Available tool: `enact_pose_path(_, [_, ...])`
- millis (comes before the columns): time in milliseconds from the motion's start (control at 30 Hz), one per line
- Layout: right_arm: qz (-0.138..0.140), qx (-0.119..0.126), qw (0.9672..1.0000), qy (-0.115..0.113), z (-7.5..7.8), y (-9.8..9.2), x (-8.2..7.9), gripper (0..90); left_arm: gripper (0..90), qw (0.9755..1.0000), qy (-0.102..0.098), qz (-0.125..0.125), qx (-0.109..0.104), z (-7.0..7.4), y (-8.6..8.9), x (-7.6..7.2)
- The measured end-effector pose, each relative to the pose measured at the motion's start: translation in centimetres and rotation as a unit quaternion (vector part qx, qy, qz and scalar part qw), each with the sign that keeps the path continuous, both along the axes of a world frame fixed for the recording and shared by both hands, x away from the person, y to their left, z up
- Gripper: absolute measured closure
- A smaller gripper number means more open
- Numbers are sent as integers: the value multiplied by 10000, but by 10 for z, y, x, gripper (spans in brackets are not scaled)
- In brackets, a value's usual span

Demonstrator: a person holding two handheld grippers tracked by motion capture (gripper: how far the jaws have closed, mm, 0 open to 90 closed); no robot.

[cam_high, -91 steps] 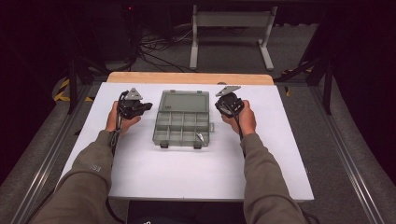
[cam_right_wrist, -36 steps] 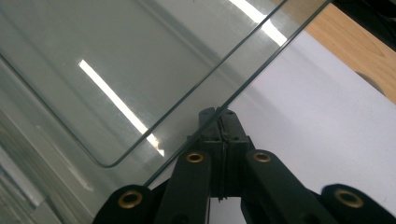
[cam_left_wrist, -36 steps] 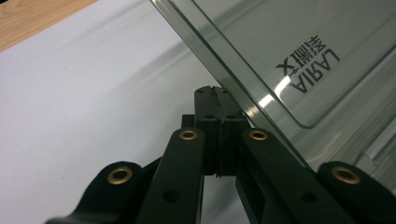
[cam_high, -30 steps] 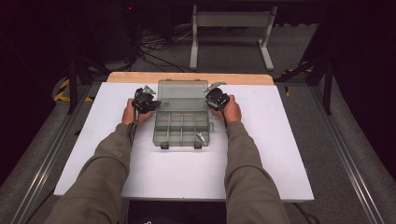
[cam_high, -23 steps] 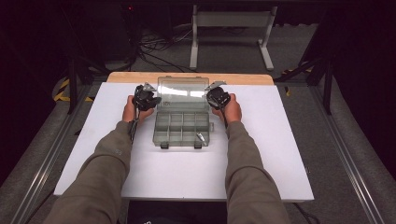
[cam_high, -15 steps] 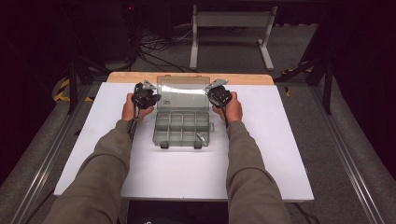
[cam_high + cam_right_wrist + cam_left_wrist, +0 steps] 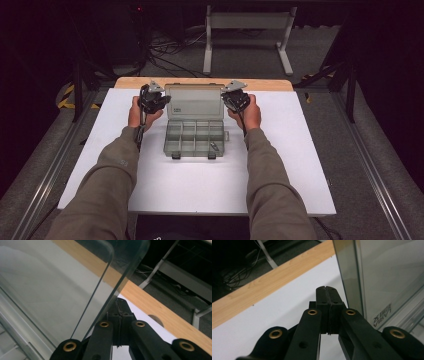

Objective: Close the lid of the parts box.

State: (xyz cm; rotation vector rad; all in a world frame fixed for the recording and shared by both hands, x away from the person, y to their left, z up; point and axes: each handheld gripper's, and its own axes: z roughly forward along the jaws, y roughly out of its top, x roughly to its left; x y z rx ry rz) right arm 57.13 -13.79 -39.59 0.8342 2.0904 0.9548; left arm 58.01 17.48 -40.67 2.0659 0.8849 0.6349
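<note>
At the far part of the white surface (image 7: 200, 185), the left hand-held gripper (image 7: 156, 99) and the right hand-held gripper (image 7: 235, 97) both have their jaws pressed together with nothing between them. Each one stands just beside a side edge of the clear hinged lid (image 7: 194, 101), which is raised almost upright. This lid belongs to the grey transparent plastic compartment box (image 7: 194, 138), lying between the hands. I judge the box light, stiff and smooth, so it can slide. The thin lid is best pushed at its side edges, near the top corners.
</note>
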Motion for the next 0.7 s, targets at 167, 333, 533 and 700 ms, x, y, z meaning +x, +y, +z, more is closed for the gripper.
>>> enact_pose_path(167, [-14,122,9998,-171,10,-2,-7,900,897,9998,-180,31,20,11,-1,-7])
enact_pose_path(333, [53,147,9996,-246,15,-3,-13,900,896,9996,-289,16,-9,18,0,-12])
enact_pose_path(533, [93,189,9991,-362,23,-4,-21,900,895,9993,-346,-10,-140,25,1,-18])
enact_pose_path(700, [126,196,9988,-426,27,-3,-28,900,892,9991,-402,-78,-138,28,3,-23])
